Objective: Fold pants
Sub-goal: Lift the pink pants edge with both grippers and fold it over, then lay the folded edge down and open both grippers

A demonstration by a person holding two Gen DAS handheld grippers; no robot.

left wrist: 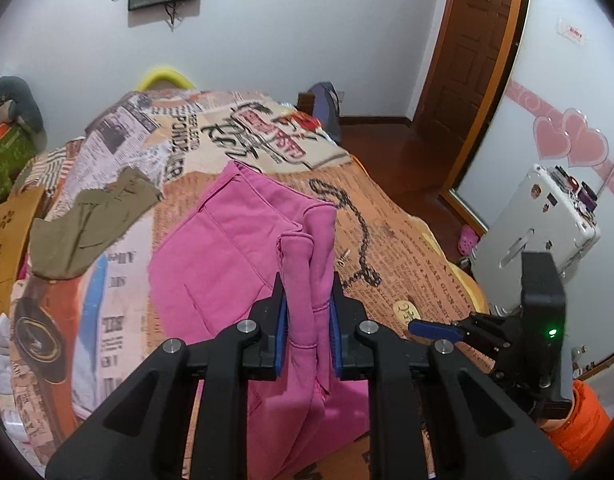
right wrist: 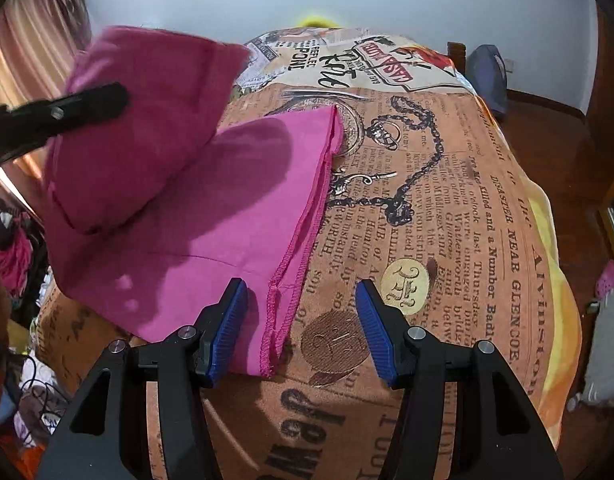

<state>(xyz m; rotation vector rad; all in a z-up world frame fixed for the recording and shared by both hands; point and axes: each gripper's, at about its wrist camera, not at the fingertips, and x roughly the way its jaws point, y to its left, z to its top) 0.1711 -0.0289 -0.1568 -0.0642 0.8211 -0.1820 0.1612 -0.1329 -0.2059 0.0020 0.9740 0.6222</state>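
Left gripper [left wrist: 309, 312] clamped on a bunched fold of the pink pants [left wrist: 227, 240], lifted off the bedspread [left wrist: 407, 240]. Right gripper [right wrist: 301, 320] open, jaws wide, straddling the stitched hem [right wrist: 291, 280] at 12 o'clock, nothing held. Step looks like mid-fold: lifted end gets carried over the flat part. Next likely needs the right to pin or grab that hem. Olive garment [left wrist: 87, 224] sits at 10 o'clock; free room toward 2 o'clock, bed edge beyond.

newsprint bedspread [right wrist: 447, 208], olive garment [left wrist: 87, 220], wooden door [left wrist: 475, 44]
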